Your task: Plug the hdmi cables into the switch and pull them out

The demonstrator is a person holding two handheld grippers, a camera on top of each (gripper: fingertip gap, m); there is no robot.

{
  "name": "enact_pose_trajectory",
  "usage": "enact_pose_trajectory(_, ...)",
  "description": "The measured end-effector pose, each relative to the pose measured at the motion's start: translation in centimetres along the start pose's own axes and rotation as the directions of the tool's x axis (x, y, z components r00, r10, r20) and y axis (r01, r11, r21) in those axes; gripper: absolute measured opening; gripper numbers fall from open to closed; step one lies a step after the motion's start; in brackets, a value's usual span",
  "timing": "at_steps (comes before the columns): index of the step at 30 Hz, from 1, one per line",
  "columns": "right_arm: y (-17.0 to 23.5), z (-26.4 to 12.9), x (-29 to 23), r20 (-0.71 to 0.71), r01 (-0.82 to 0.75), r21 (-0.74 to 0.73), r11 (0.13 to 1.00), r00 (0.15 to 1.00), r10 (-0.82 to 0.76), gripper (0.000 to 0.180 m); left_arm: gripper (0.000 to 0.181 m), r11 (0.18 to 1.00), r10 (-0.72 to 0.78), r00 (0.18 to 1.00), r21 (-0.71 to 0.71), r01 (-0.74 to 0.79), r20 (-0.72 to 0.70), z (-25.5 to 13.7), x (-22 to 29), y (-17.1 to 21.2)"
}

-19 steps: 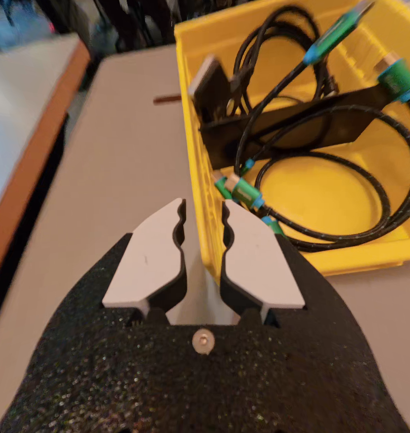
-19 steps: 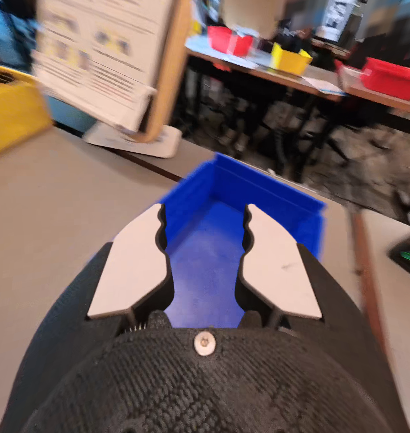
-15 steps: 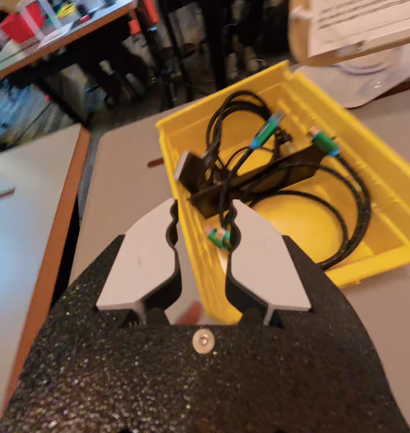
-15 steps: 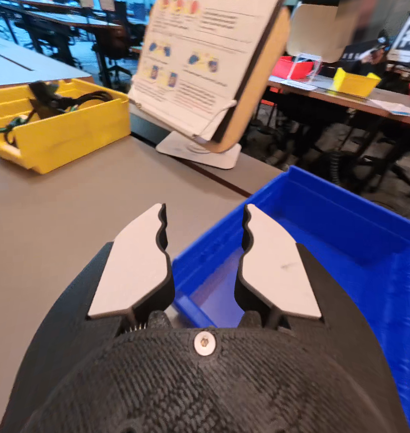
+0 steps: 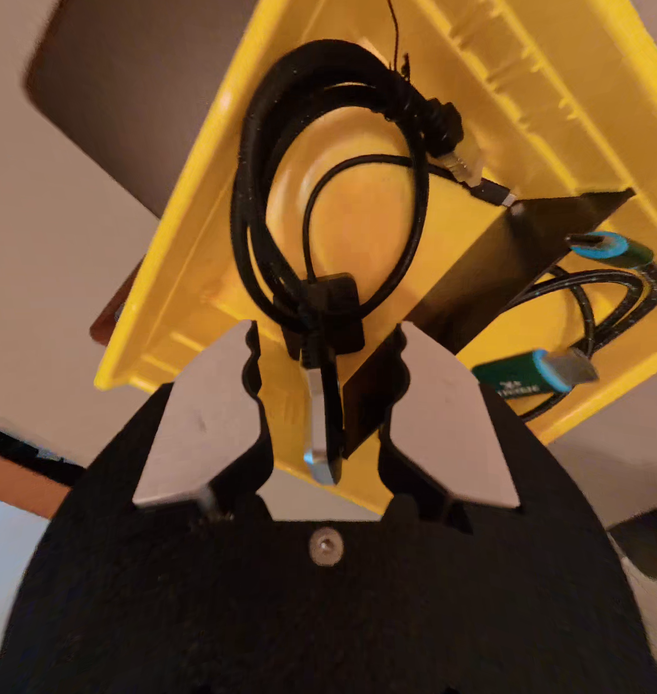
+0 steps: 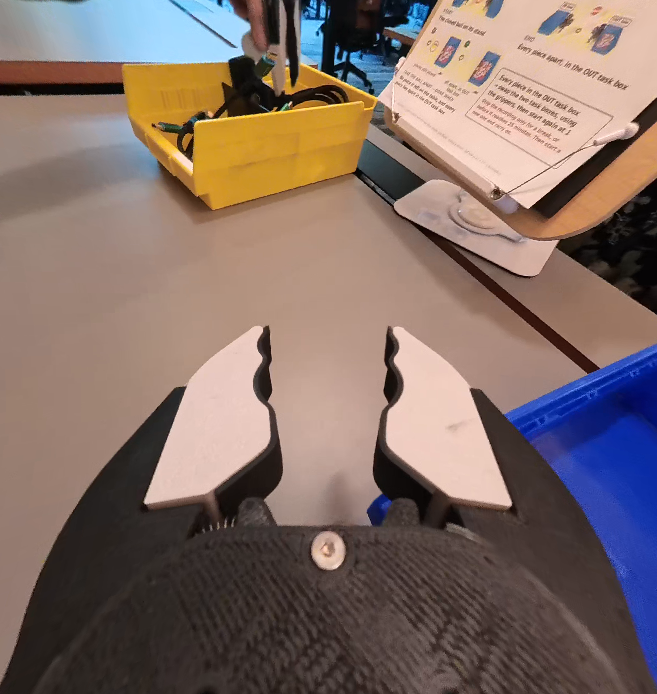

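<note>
In the left wrist view I look down into a yellow bin [image 5: 191, 285]. The HDMI switch [image 5: 321, 420], a slim black box with a silver edge, stands on edge against a black divider [image 5: 507, 263]. My left gripper [image 5: 327, 330] is open, with one finger on each side of the switch and not touching it. A coiled black cable [image 5: 251, 180] lies beyond. Two green HDMI plugs [image 5: 526, 371] [image 5: 612, 251] lie to the right. My right gripper [image 6: 328, 338] is open and empty above the bare table [image 6: 169, 300]. The right wrist view shows the left gripper [image 6: 281, 49] over the yellow bin [image 6: 263, 150].
A blue bin [image 6: 601, 450] sits just right of my right gripper. A wooden stand with a printed sheet [image 6: 526, 94] stands on a white base at the back right. A seam in the table [image 6: 507, 293] runs between the stand and the blue bin.
My left gripper has moved over the yellow bin, tipped downward and opened wider around the switch. My right gripper has swung left, off the blue bin and over the table.
</note>
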State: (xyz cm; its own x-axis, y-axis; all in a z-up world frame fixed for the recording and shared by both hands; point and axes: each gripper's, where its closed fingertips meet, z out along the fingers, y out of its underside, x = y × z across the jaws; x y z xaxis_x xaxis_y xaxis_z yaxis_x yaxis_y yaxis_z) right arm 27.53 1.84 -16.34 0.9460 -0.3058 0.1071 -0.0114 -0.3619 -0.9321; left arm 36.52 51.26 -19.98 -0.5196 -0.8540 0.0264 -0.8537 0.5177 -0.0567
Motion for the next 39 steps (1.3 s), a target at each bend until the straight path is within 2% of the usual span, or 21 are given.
enact_pose_trajectory(1, -0.3, -0.2, 0.1, -0.014, 0.004, 0.009, 1.0, 1.0, -0.004, 0.059, 0.066, 0.999, 0.016, 1.0, -0.047, -0.015, 0.013, 0.6, -0.5, 0.2)
enact_pose_trajectory(4, -1.3, -1.0, -0.7, 0.022, 0.057, 0.054, 0.997, 0.998, -0.059, 0.059, 0.06, 0.977, 0.058, 0.998, -0.207, -0.053, 0.02, 2.1, -1.5, 1.9)
enact_pose_trajectory(7, -1.8, -1.2, -1.2, 0.065, 0.045, 0.091, 0.995, 0.997, -0.051, 0.058, 0.048, 0.972, 0.064, 0.995, -0.219, -0.08, -0.079, 3.2, -0.7, 2.2)
enact_pose_trajectory(11, -1.4, -0.9, -0.9, 0.059, 0.032, 0.089, 0.996, 0.998, -0.037, 0.058, 0.034, 0.979, 0.027, 0.995, -0.199, -0.045, -0.091, 4.3, -0.9, 2.4)
enact_pose_trajectory(13, -0.8, -0.7, -0.5, 0.035, 0.046, 0.063, 0.997, 0.998, -0.048, 0.058, 0.026, 0.99, -0.001, 0.994, -0.138, -0.014, -0.107, 4.1, -0.7, 2.1)
enact_pose_trajectory(15, -0.4, -0.6, -0.3, 0.016, 0.057, 0.039, 0.998, 0.998, -0.057, 0.058, 0.022, 0.999, -0.031, 0.991, -0.018, 0.029, -0.127, 2.9, -0.3, 1.2)
enact_pose_trajectory(23, -1.7, -1.0, 0.1, -0.081, 0.148, 0.029, 0.989, 0.986, -0.145, 0.057, 0.012, 0.958, -0.028, 0.999, 0.286, 0.036, -0.031, -5.6, 2.3, 0.4)
enact_pose_trajectory(27, -3.6, -1.6, -0.3, -0.138, 0.179, 0.044, 0.983, 0.975, -0.172, 0.057, 0.012, 0.88, -0.008, 1.0, 0.476, -0.006, 0.026, -12.3, 5.1, -0.2)
enact_pose_trajectory(33, -8.4, -1.9, -4.1, -0.138, 0.156, 0.184, 0.971, 0.982, -0.132, 0.054, 0.012, 0.664, 0.066, 0.997, 0.745, -0.068, 0.033, -22.3, 13.5, -0.4)
enact_pose_trajectory(36, -10.4, -1.1, -7.6, -0.101, 0.163, 0.223, 0.961, 0.984, -0.143, 0.054, 0.012, 0.553, 0.099, 0.994, 0.833, -0.019, -0.043, -24.7, 19.2, 0.0)
enact_pose_trajectory(39, -11.3, 0.1, -10.9, -0.077, 0.118, 0.214, 0.97, 0.992, -0.103, 0.06, 0.012, 0.463, 0.164, 0.961, 0.877, 0.124, -0.223, -24.6, 26.0, 0.5)
